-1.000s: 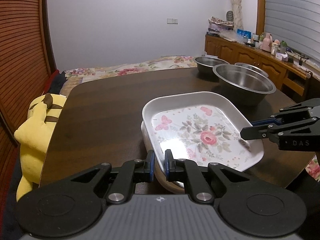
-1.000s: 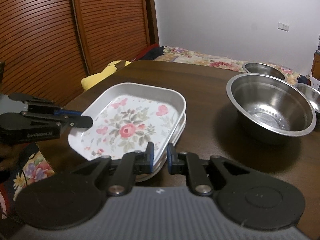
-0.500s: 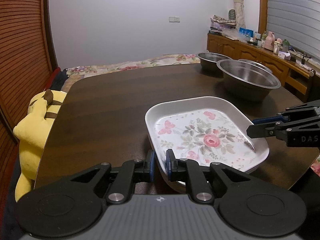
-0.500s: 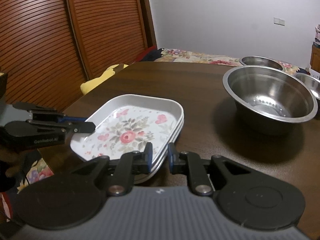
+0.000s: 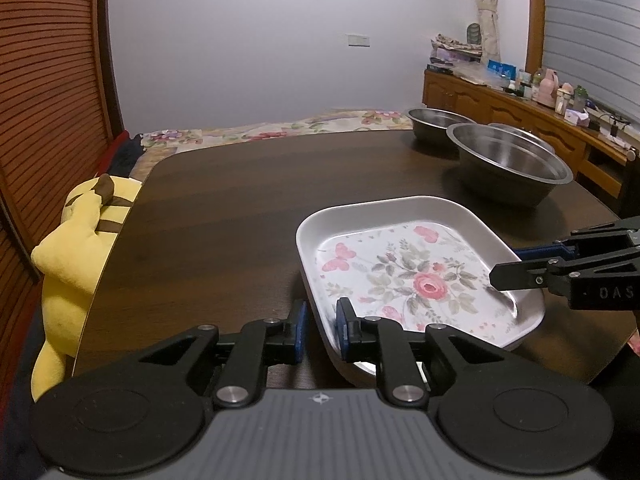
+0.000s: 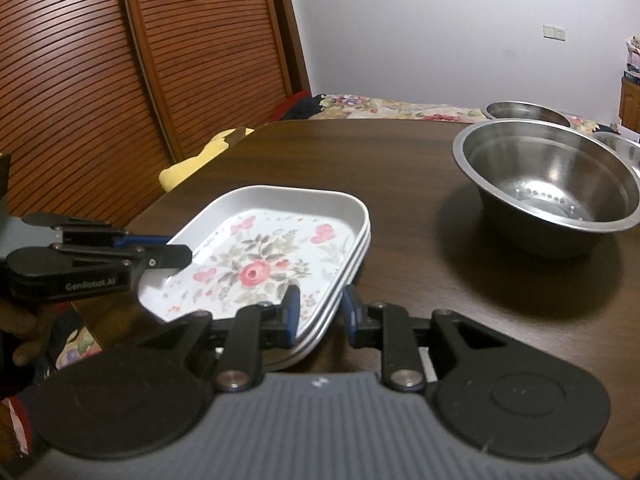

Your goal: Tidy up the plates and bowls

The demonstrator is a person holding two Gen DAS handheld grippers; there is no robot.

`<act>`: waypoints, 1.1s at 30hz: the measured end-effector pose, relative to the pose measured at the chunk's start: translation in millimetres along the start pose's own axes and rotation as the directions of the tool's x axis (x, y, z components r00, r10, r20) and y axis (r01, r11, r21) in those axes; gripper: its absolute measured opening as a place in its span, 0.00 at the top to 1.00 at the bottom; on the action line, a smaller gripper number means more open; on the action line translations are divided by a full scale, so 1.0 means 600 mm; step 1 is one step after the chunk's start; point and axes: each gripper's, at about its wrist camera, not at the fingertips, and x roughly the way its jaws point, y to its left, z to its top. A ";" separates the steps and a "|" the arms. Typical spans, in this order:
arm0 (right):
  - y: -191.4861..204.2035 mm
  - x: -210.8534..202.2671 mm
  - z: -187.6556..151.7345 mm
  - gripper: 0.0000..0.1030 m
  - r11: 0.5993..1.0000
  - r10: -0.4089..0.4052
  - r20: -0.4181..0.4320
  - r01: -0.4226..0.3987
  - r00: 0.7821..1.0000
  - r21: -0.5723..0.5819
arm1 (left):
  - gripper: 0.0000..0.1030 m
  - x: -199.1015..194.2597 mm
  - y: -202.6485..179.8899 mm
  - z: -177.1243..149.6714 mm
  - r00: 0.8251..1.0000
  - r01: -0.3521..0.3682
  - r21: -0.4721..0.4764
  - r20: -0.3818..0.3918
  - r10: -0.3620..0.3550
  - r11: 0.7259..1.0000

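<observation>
The floral plate is seen seated on top of a stack of like plates near the front edge of the table. 3 steel bowls are set apart at the far right: a big bowl nearest, 2 smaller ones behind it.

The left gripper is placed over the plate's near rim, and its jaws are opening; the rim is between the pads, but a gap is visible on both sides, so nothing is held. The right gripper is placed over the opposite rim of the stack, its jaws also opening, with the rim edges between them and no pad pressing.

The release is judged nearly done. Risk is judged to lie in the withdrawal: since each rim is straddled, a gripper pulled back low or sideways could catch a pad on the rim and drag the top plate askew or tip the stack toward the table edge. A swing to the right could also knock the big bowl.
</observation>
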 end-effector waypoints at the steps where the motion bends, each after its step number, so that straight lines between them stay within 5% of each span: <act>1: -0.001 0.000 0.000 0.75 1.000 0.001 0.001 -0.001 1.000 0.001 | 0.81 0.000 -0.001 0.000 1.000 -0.002 -0.002 0.000 0.002 1.000; 12: -0.011 -0.014 0.001 0.75 1.000 0.001 0.023 -0.001 1.000 0.002 | 0.82 -0.009 -0.004 0.008 1.000 -0.009 -0.012 0.006 0.009 1.000; 24: -0.065 -0.098 0.044 0.75 0.997 -0.073 0.179 0.075 0.981 -0.009 | 0.82 -0.018 -0.050 0.092 0.995 0.032 0.021 0.095 -0.034 0.999; 33: -0.185 -0.137 0.062 0.54 0.973 -0.230 0.266 0.227 0.936 0.041 | 0.60 0.036 -0.144 0.166 0.984 0.111 0.066 0.133 -0.119 0.992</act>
